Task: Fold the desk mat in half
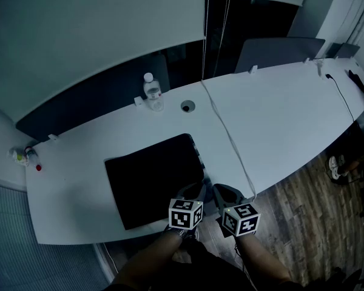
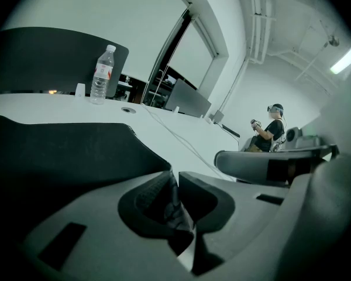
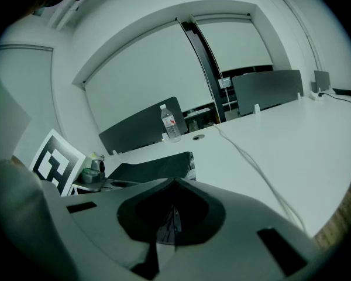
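The long white worktop point(image 1: 279, 120) curves across the head view. The black desk mat point(image 1: 151, 180) lies flat on its near part, with a striped underside showing along its right edge. Beyond the mat's far edge a dark partition panel point(image 1: 91, 102) stands along the back of the worktop.

Both grippers sit at the mat's near right corner. The left gripper point(image 2: 174, 175) has its fingers drawn almost together on a thin patterned strip, which looks like the mat's corner, though the slit is too dark to be certain. The right gripper point(image 3: 174, 181) is just right of that corner, its fingers pressed together.

A pale cable point(image 1: 230, 141) runs past the mat's right edge, from the back of the worktop to the front. A clear water bottle point(image 1: 152, 93) stands upright beyond the mat's far edge. A round cable hole point(image 1: 187, 107) lies just right of the bottle.
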`<act>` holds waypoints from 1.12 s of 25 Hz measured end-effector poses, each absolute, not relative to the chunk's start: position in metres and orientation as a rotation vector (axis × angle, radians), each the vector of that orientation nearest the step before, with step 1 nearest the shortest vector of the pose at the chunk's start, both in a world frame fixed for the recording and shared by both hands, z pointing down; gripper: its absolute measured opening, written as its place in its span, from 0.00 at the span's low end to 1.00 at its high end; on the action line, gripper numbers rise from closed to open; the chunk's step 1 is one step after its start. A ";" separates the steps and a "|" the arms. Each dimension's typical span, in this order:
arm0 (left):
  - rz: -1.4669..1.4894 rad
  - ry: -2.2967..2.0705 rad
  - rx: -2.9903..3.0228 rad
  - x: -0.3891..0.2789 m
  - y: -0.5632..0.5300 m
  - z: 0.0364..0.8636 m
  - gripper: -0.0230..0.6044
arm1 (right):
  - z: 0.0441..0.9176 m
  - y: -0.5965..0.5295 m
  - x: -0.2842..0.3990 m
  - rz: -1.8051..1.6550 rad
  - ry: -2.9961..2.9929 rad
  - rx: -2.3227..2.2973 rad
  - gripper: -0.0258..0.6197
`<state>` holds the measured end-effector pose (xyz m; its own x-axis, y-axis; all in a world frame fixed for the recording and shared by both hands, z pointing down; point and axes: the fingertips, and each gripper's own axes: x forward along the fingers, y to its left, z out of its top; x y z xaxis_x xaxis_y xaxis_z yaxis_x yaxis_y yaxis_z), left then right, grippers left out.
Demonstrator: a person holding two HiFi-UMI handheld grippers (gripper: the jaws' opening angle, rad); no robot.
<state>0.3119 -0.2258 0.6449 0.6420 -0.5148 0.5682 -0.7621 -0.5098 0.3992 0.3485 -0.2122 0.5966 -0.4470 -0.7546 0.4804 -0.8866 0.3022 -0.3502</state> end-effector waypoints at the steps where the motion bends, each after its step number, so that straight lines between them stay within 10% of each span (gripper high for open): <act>1: 0.507 -0.986 2.230 0.312 -0.225 0.645 0.11 | 0.596 -0.212 0.348 0.855 -2.345 1.504 0.08; 28: 0.423 -1.218 2.200 0.165 -0.179 0.593 0.05 | 0.575 -0.194 0.262 0.798 -2.428 1.392 0.08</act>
